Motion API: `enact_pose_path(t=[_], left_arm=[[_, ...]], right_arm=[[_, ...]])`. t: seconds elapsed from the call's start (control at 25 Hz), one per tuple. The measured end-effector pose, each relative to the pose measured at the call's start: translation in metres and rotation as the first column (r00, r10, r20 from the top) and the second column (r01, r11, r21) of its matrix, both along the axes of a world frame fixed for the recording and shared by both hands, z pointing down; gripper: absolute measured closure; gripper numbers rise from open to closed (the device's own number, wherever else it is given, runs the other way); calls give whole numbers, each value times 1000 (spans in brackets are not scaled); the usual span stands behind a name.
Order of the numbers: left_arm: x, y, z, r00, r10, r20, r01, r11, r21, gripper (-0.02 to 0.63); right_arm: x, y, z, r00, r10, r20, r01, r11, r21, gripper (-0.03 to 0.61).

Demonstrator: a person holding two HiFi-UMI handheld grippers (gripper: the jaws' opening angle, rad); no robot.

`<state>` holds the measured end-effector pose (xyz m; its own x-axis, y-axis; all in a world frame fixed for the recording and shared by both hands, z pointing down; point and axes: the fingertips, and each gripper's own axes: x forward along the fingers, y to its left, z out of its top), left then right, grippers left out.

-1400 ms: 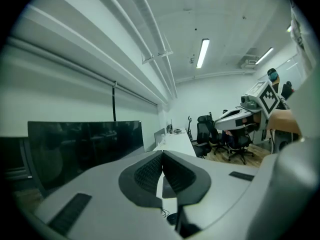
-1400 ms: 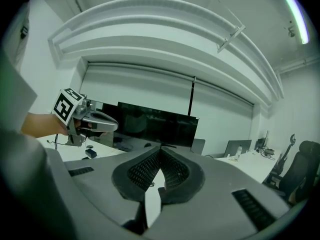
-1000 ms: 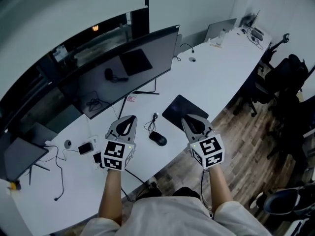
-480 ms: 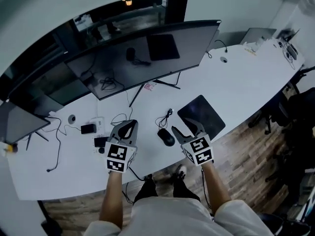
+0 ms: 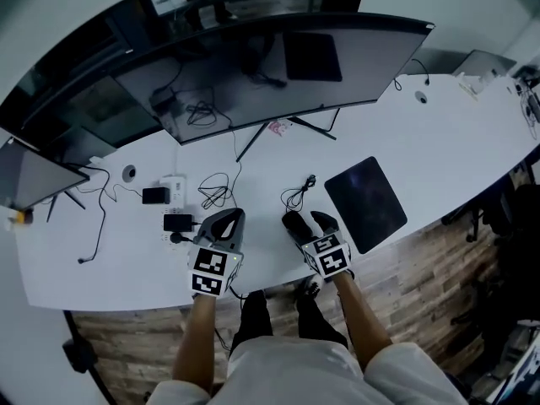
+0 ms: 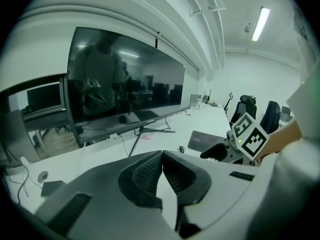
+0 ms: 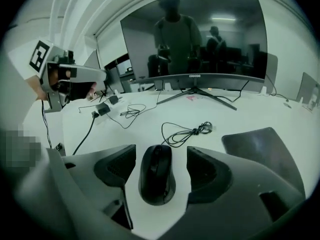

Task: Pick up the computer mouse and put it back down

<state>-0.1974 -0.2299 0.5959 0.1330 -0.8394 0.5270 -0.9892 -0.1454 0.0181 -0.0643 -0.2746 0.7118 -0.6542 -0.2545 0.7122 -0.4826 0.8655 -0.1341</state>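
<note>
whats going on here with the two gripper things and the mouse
A person holds a hand-held gripper in each hand at a white desk. The right hand-held gripper straddles the black computer mouse, which lies on the desk; its jaws are opening, with gaps on both sides of it. The left hand-held gripper is shut and empty, off to the side.

Long white curved desk [image 5: 456, 125] beneath the left gripper [image 5: 228, 223]. Wide black curved monitor [image 5: 253, 74] straight ahead of it. Brown wood-plank floor [image 5: 422, 310] behind and right. Black office chairs [image 6: 245, 106] far right. White ceiling strip light [image 6: 261, 23] above right. White walls.
</note>
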Motion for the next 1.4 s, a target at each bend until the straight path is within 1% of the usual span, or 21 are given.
enact_pose_path(t=[0.2,0.28,0.32,0.44,0.6,0.72,0.88,1.08,1.24,1.4], left_arm=[[1,4,19,1000,-6,-9,5,999,-39,595],[2,5,23,1000,-3,-11,3,999,-47,595],[2,5,24,1000,-1,-11,1,999,-50,595],[1,4,27,1000,4,-15,-5,999,-53,595],[0,2,23,1000,18,-13,-19,999,-45,595],[-1,-1,13,1000,29,-8,-30,999,-27,595],[-6,-7,-5,999,44,-2,-44,999,5,595],[-2,-22,-35,996,90,10,-90,994,62,595],[6,-36,-63,990,138,26,-140,984,112,595],[20,-50,-86,981,193,36,-196,968,159,595]], right_arm=[[-7,7,36,997,-39,-63,38,999,-14,236],[-8,9,44,996,-43,-76,41,999,-23,241],[-8,8,46,996,-34,-77,32,999,-20,239],[-7,3,47,997,8,-76,-8,1000,-10,290],[-5,2,53,994,-6,-108,5,1000,-10,296],[-2,0,43,991,6,-135,-7,1000,-5,298],[0,-5,19,992,20,-124,-17,1000,26,299],[5,-23,-32,995,69,-78,-61,993,97,301],[11,-42,-81,994,103,-41,-93,978,185,301],[20,-54,-132,992,129,0,-124,958,257,301]])
